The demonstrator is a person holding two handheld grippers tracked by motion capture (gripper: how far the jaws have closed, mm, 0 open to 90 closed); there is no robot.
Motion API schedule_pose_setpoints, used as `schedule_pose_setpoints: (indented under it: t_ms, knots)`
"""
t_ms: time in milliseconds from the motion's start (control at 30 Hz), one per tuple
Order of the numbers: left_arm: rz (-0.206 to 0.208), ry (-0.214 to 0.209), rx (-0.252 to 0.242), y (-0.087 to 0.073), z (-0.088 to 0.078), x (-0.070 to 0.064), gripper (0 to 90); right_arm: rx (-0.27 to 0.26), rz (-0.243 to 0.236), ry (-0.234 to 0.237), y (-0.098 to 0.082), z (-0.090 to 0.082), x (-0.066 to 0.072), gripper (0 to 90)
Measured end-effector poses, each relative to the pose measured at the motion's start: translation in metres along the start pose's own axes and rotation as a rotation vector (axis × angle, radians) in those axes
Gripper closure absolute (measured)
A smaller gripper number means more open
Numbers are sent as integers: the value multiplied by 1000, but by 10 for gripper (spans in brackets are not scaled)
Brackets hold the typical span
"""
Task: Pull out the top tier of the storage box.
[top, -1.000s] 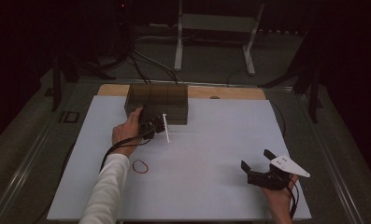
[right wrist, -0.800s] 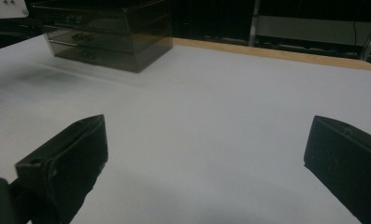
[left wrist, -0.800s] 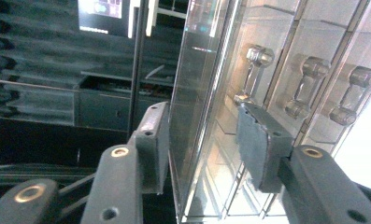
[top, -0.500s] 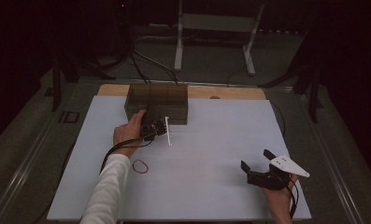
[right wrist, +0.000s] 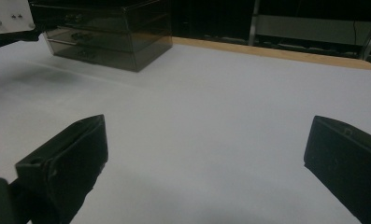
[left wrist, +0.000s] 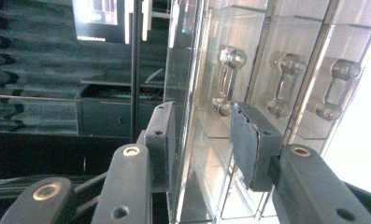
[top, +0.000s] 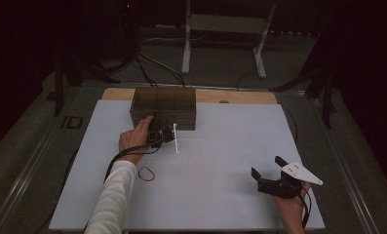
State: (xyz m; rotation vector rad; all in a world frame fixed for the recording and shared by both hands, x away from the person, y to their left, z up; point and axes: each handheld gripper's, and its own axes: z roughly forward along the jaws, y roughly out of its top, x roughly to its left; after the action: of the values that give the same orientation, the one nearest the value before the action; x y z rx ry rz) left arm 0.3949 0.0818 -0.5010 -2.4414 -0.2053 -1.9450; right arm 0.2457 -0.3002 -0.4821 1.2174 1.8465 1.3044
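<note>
A smoky clear drawer box (top: 164,105) stands at the back of the white table (top: 220,146). My left gripper (top: 164,131) is rolled on its side at the box's front left. In the left gripper view its jaws have just been closing, with a gap still between the pads. My left gripper (left wrist: 202,112) straddles the box's clear outer wall (left wrist: 185,70), one jaw outside it and the other before the nearest drawer, beside its handle (left wrist: 227,77). My right gripper (top: 266,165) rests open at the front right. In its own view my right gripper (right wrist: 206,135) has only bare table between the jaws.
A red rubber band (top: 146,173) lies on the table by the left forearm. Two more drawer handles (left wrist: 283,84) show beyond the first. A wooden strip (top: 240,96) runs behind the box, and a metal stand (top: 225,29) sits past the table.
The left gripper's white plate sits slightly nearer the table's front than before. The right gripper has kept still.
</note>
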Motion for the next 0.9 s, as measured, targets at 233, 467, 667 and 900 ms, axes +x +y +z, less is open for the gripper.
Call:
schedule_pose_setpoints:
  t_ms: [233, 467, 667, 900]
  knots:
    - [14, -2, 10, 3, 1, -3, 640, 0, 1, -3, 0, 0, 0, 4]
    - [28, 10, 17, 5, 2, -5, 671, -2, 1, -3, 0, -1, -1, 4]
    - [45, 22, 24, 6, 2, -7, 710, -3, 1, -5, 0, -1, -1, 4]
    - [49, 27, 24, 7, 3, -9, 744, -3, 2, -5, 0, -1, -1, 4]
